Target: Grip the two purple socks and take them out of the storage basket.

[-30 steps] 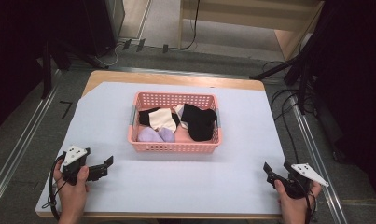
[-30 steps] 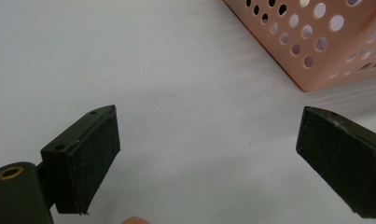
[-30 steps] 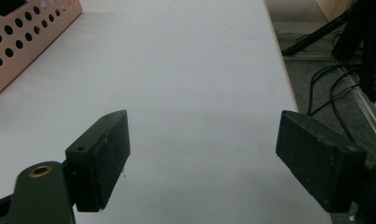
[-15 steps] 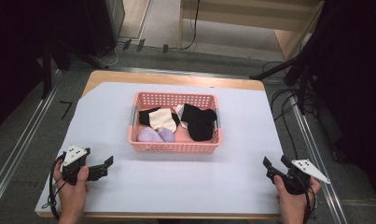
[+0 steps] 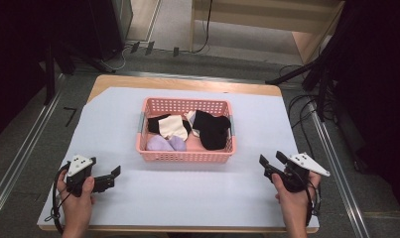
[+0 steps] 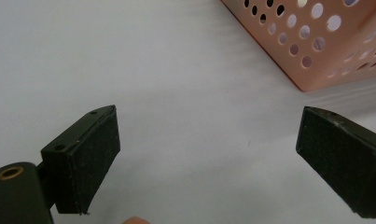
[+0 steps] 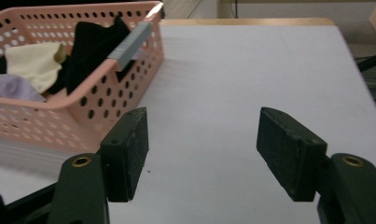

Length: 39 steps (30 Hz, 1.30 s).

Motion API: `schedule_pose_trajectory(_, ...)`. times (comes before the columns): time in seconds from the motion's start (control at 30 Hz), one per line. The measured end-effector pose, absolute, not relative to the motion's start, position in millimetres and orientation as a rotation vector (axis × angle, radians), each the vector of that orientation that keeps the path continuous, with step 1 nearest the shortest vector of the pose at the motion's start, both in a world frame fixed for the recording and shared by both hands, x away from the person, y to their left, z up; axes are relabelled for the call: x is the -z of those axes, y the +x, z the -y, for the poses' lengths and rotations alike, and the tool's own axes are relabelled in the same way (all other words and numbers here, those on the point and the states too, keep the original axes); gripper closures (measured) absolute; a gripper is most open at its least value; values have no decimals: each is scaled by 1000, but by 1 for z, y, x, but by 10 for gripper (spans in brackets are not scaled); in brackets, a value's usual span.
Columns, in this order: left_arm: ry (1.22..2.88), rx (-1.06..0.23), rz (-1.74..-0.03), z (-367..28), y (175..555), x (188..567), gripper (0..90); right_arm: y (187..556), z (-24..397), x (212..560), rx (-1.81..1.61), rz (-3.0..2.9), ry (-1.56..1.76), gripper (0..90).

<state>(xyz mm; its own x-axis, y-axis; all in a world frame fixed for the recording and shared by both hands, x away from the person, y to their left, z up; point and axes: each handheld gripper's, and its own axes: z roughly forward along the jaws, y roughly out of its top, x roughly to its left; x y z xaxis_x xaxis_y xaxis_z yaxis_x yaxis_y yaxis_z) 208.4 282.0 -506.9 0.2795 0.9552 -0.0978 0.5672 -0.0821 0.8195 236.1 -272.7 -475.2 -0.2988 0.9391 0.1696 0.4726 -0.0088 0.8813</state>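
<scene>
**Approach to the sock basket: gripper alignment**

The left gripper (image 5: 109,177) rests low over the white table covering (image 5: 187,198), near the front-left corner. Its jaws stand released, nothing between them; the left gripper view shows a corner of the pink perforated plastic basket (image 5: 186,155) ahead of them.

The basket sits mid-table, well apart from both grippers. It holds a black sock (image 5: 154,124) at left, a cream sock (image 5: 173,127) beside it, a lilac sock (image 5: 160,144) at the front wall and a larger black sock (image 5: 212,130) at right.

The right gripper (image 5: 269,162) is held near the front-right corner, aimed at the basket. Its jaws have just been closing slightly yet remain apart, with nothing between them.

Recommended procedure: bring the right gripper in above the basket rim, not through the wall. Descend over the larger black sock. Pinch a raised fold only, so neighbouring socks stay behind. Steady the basket with the left gripper if it slides.
</scene>
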Motion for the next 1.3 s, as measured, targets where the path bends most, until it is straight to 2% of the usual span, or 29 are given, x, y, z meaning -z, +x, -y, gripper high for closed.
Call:
schedule_pose_trajectory(1.17,1756,-610,-1384,-283,208,507,72,281,149,445,-1161,-1886,1362,292)
schedule_pose_trajectory(1.3,1754,-608,-1386,-282,208,507,72,287,131,443,-1186,-1925,1334,375)
